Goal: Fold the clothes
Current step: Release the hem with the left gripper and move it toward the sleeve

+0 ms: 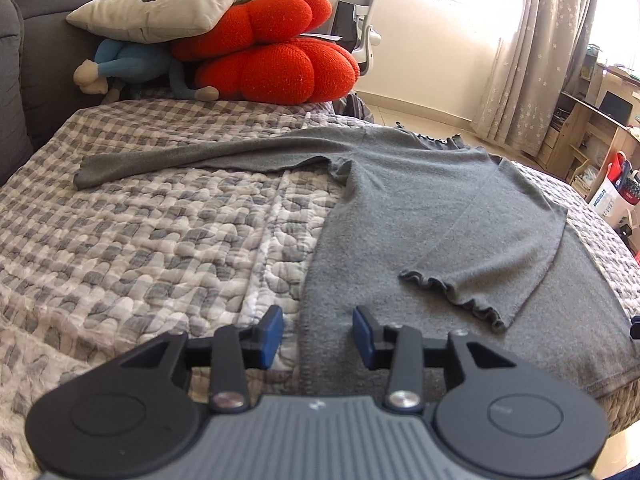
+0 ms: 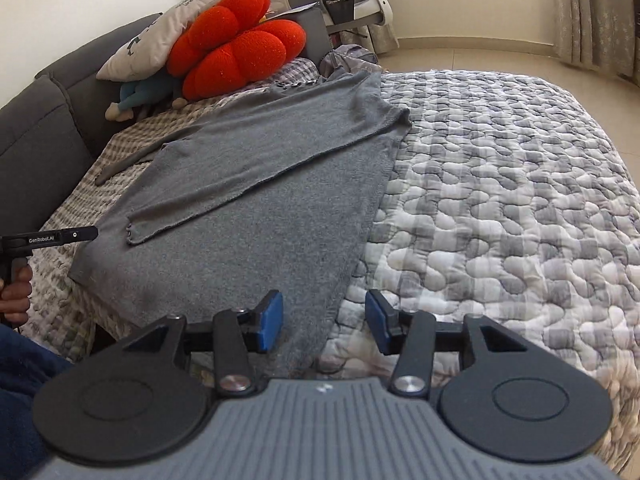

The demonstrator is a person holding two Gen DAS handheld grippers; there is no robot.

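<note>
A grey long-sleeved top lies flat on the checked quilt. One sleeve with a frilled cuff is folded across its body; the other sleeve stretches out to the left. My left gripper is open and empty just above the top's near left hem edge. In the right wrist view the top fills the middle. My right gripper is open and empty over its near right hem corner. The left gripper's tip shows at the left edge.
Two red pumpkin cushions, a white pillow and a blue plush toy are piled at the sofa's back end. A dark grey backrest runs along the left. Curtains, shelves and tiled floor lie beyond.
</note>
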